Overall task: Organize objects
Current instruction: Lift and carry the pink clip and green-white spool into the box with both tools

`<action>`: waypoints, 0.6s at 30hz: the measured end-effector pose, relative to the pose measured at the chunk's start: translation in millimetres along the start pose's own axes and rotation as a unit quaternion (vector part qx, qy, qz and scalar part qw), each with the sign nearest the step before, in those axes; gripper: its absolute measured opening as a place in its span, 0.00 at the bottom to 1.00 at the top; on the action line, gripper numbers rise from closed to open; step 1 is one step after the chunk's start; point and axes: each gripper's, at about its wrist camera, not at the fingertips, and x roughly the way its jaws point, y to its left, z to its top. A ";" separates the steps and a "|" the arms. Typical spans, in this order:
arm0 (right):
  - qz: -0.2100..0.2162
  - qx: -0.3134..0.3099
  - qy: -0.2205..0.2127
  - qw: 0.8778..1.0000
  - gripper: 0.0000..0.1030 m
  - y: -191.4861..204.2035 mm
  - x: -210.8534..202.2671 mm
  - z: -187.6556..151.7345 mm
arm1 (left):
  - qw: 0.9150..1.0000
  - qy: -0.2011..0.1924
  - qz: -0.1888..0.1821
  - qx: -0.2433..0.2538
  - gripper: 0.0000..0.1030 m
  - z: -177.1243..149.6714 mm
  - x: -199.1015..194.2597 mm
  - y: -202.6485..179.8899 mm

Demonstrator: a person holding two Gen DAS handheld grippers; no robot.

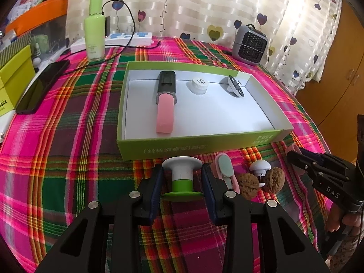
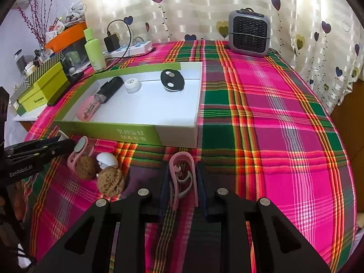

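On the plaid tablecloth [image 2: 261, 104], near edge: both grippers sit low, in front of the green box.
Left gripper [image 1: 182, 182]: fingers clenched on a white-and-green spool-shaped piece [image 1: 182, 177], standing upright on its green base, a pad against each side.
Right gripper [image 2: 182, 182]: fingers clamped on a pink loop clip [image 2: 183, 177] lying on the cloth, a pad against each side.
Green box [image 1: 198, 145]: open, white inside, at 12 o'clock from the left gripper and 11 o'clock from the right.
Inside the box: pink-and-black tube [image 1: 165, 100] at the left, small white cap [image 1: 197, 86] in the middle, black-and-grey disc [image 1: 235, 86] toward the right wall.
Loose items between the grippers: pink clip with grey pad [image 1: 224, 170], two walnuts [image 1: 249, 184], white mushroom-shaped piece [image 1: 260, 167], all close together.
Far edge of table: green bottle [image 1: 95, 29] at 10 o'clock, grey heater [image 1: 250, 44] at 1 o'clock in the left wrist view.
Left side of table: black phone [image 1: 42, 86] beside a yellow-green carton [image 1: 13, 77].
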 end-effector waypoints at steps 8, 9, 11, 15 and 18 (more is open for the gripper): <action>0.006 -0.007 -0.006 1.000 0.24 6.3 -4.6 3.5 | 1.000 -0.004 -0.008 0.000 0.31 1.9 -9.7 -4.0; 0.008 -0.008 -0.007 1.000 0.24 6.8 -5.8 4.7 | 1.000 -0.004 -0.009 0.000 0.31 3.3 -10.9 -4.5; 0.012 -0.010 -0.011 1.000 0.24 8.2 -8.7 7.1 | 1.000 -0.007 -0.011 0.001 0.31 5.6 -12.8 -5.6; 0.014 -0.015 -0.017 1.000 0.24 12.4 -11.9 13.0 | 1.000 -0.010 -0.016 0.008 0.31 12.4 -15.2 -11.3; 0.017 -0.017 -0.021 0.999 0.24 15.0 -12.9 18.7 | 1.000 -0.012 -0.018 0.010 0.31 18.5 -15.1 -14.5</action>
